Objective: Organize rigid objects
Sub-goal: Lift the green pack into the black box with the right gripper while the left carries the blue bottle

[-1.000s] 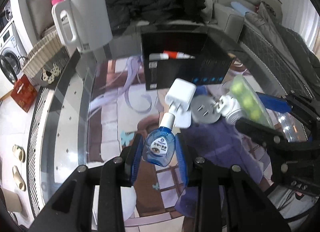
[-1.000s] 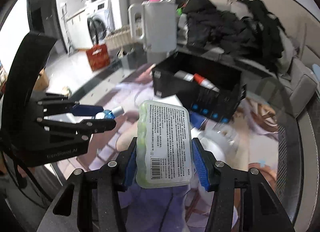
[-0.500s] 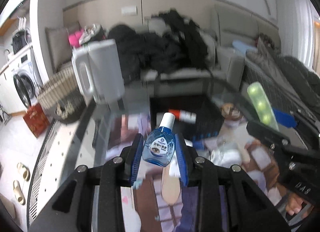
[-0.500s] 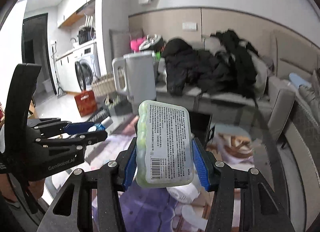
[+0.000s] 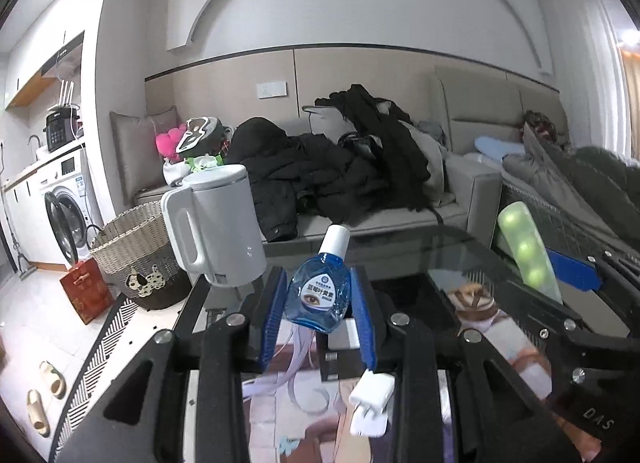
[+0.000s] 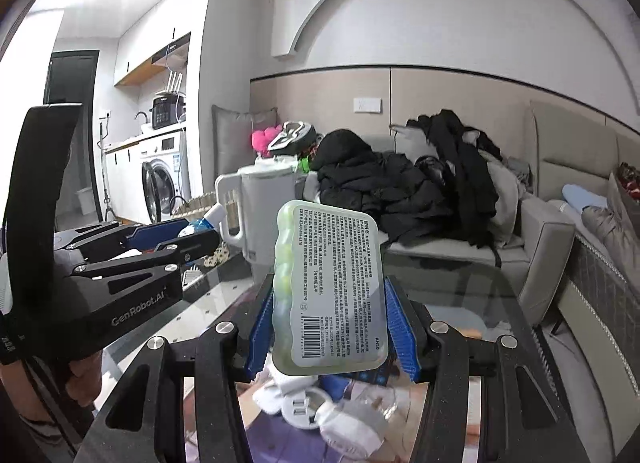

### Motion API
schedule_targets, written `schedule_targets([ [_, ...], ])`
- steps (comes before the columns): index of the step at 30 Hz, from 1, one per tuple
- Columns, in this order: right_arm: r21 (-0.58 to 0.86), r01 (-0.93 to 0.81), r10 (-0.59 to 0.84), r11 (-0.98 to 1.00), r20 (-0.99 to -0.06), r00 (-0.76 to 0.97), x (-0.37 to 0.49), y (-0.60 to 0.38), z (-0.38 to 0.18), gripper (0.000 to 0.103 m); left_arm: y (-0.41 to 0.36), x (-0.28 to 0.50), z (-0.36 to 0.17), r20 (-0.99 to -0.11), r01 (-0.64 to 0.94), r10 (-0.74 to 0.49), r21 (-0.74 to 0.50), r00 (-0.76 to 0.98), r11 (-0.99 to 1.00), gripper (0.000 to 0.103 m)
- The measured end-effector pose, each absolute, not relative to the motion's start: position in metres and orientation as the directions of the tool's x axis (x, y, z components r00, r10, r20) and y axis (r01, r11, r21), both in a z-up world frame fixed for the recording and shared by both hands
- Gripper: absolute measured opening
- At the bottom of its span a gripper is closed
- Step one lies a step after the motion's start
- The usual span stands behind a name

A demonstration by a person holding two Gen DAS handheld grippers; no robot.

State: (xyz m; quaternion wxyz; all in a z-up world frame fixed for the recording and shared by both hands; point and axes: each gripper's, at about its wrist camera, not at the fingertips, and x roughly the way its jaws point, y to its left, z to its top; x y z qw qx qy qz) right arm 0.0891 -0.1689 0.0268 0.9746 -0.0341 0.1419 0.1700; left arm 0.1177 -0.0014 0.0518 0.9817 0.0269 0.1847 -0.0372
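Observation:
My left gripper [image 5: 318,309] is shut on a blue eye-drop bottle [image 5: 318,295] with a white cap, held upright above the glass table [image 5: 404,259]. My right gripper [image 6: 330,327] is shut on a flat green blister pack [image 6: 330,291], label side facing the camera, also held above the table. The pack and right gripper show at the right of the left wrist view [image 5: 528,251]; the left gripper with the bottle shows at the left of the right wrist view [image 6: 176,237]. White plug adapters [image 6: 320,411] lie on the table below; one shows in the left wrist view [image 5: 370,403].
A white kettle [image 5: 218,223] stands at the table's far left corner. A sofa piled with black coats [image 5: 340,179] runs behind the table. A wicker basket [image 5: 136,251], a red box [image 5: 86,291] and slippers [image 5: 44,395] are on the floor at left.
Both grippers have risen and tilted up, carrying the bottle and the blister pack. The black box seen on the table earlier is now out of view.

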Motion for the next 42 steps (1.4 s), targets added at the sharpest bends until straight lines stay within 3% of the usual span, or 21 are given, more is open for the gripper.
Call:
schedule_targets([
  [7, -0.026, -0.293, 0.277, 0.956, -0.25, 0.928, 0.121, -0.163, 0.037, 0.051, -0.007, 0.145, 0.049, -0.37, 0.086, -0.078, 0.005, 0.926, 0.996, 0.031],
  [21, -0.062, -0.22, 0.196, 0.973, -0.272, 0.942, 0.198, -0.152, 0.026, 0.051, -0.009, 0.207, 0.025, -0.42, 0.058, -0.065, -0.031, 0.905, 0.998, 0.031],
  [27, -0.045, -0.222, 0.19, 0.974, -0.373, 0.908, 0.234, -0.152, 0.009, 0.051, -0.02, 0.231, 0.004, -0.533, 0.08, -0.078, -0.019, 0.842, 0.997, 0.031],
  [34, -0.002, -0.224, 0.185, 0.975, -0.553, 0.812, 0.266, -0.156, -0.022, 0.051, -0.031, 0.255, -0.02, -0.687, 0.079, -0.081, -0.035, 0.722, 0.996, 0.031],
  [42, 0.021, -0.25, 0.196, 0.968, -0.682, 0.704, 0.281, -0.159, -0.056, 0.051, -0.041, 0.264, -0.048, -0.78, 0.086, -0.077, -0.03, 0.62, 0.996, 0.031],
])
